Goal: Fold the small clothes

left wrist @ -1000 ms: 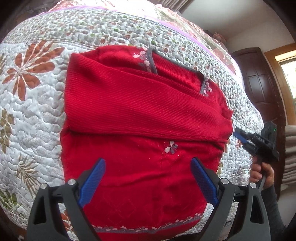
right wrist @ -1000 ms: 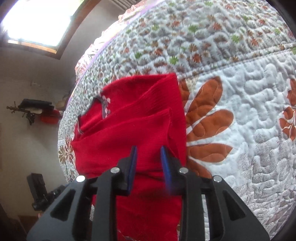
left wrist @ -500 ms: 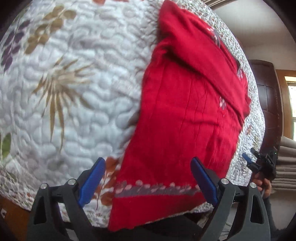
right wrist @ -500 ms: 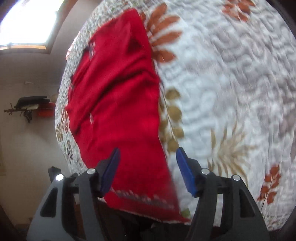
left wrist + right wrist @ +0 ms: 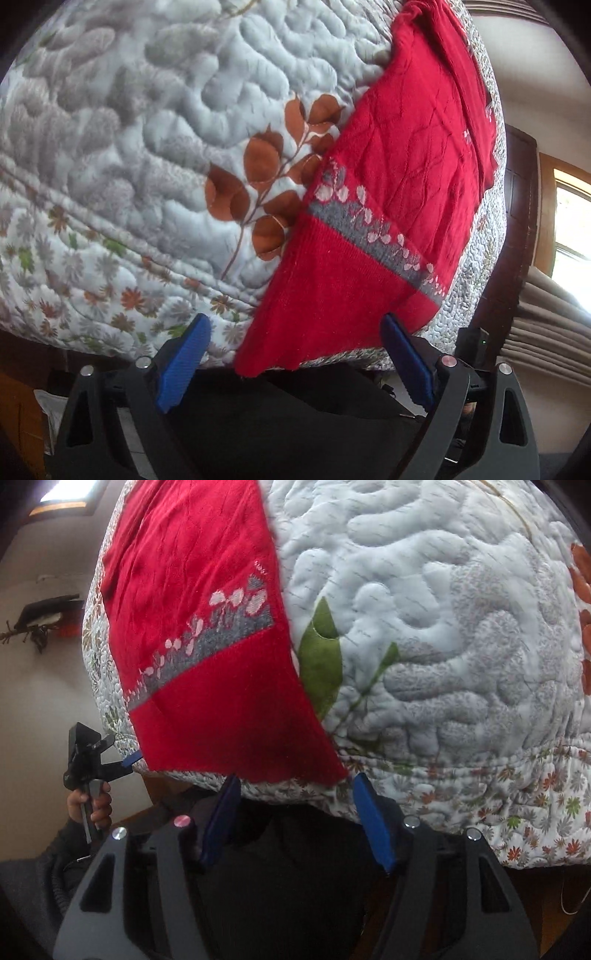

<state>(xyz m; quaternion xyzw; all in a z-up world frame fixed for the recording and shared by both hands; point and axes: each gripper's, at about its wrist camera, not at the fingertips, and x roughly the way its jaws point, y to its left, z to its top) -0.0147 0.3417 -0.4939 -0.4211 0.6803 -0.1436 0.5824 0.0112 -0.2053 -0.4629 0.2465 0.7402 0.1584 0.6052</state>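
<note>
A red knitted sweater (image 5: 402,155) lies spread on a quilted bedspread (image 5: 155,122), stretching from the near edge of the bed away toward the far side. A grey band (image 5: 373,240) with pale pink flower shapes runs across it near the bottom, and below that band comes a plain red ribbed hem (image 5: 332,295). The hem reaches the rounded edge of the bed, and its lowest corner hangs slightly over. Light creases run across the body of the knit. At the far end a fold of red cloth lies across the top, with small pale flower marks beside it.
</note>
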